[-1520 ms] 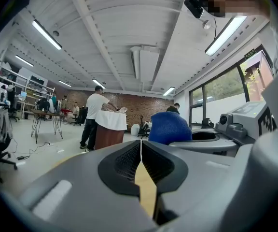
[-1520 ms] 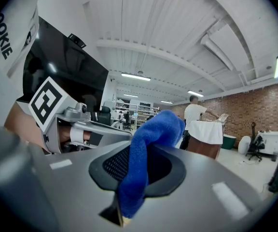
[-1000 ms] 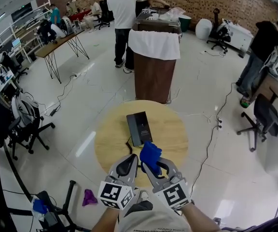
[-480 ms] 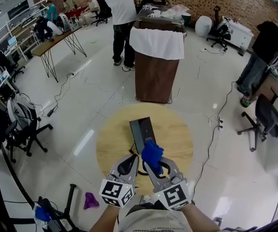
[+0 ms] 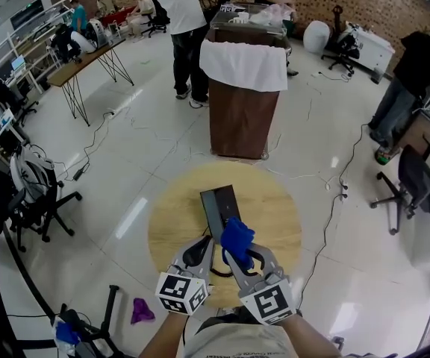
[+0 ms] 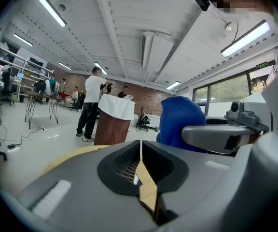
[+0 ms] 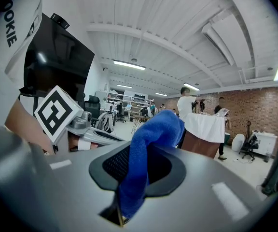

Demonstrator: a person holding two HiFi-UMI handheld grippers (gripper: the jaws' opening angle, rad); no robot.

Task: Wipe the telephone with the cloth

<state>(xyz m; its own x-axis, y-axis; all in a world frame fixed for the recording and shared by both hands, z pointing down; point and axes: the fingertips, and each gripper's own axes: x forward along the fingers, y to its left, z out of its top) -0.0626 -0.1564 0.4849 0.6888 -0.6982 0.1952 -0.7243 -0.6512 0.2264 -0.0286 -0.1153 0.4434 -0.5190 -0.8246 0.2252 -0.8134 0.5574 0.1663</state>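
Note:
The black telephone [image 5: 217, 206] lies flat on the round wooden table [image 5: 275, 222], and its black cord [image 5: 222, 271] loops toward the table's near edge. My right gripper [image 5: 235, 250] is shut on a blue cloth [image 5: 237, 237]. The cloth bunches up above the jaws and hangs over the phone's near end; I cannot tell whether it touches. In the right gripper view the cloth [image 7: 146, 153] is clamped in my right gripper [image 7: 134, 180]. My left gripper [image 5: 199, 247] is just left of it, shut and empty. In the left gripper view my left gripper [image 6: 141, 153] shows closed jaws, with the cloth [image 6: 180, 122] to the right.
A brown cabinet [image 5: 237, 118] draped with a white cloth [image 5: 243, 64] stands beyond the table. People stand at the back and at the right. Office chairs [image 5: 39, 192] are at the left, a purple rag [image 5: 140, 309] lies on the floor, and a cable [image 5: 325, 222] runs along the right.
Both grippers have moved forward over the table toward the telephone, bringing the blue cloth up to its near end. The person in white at the back has stepped further away.

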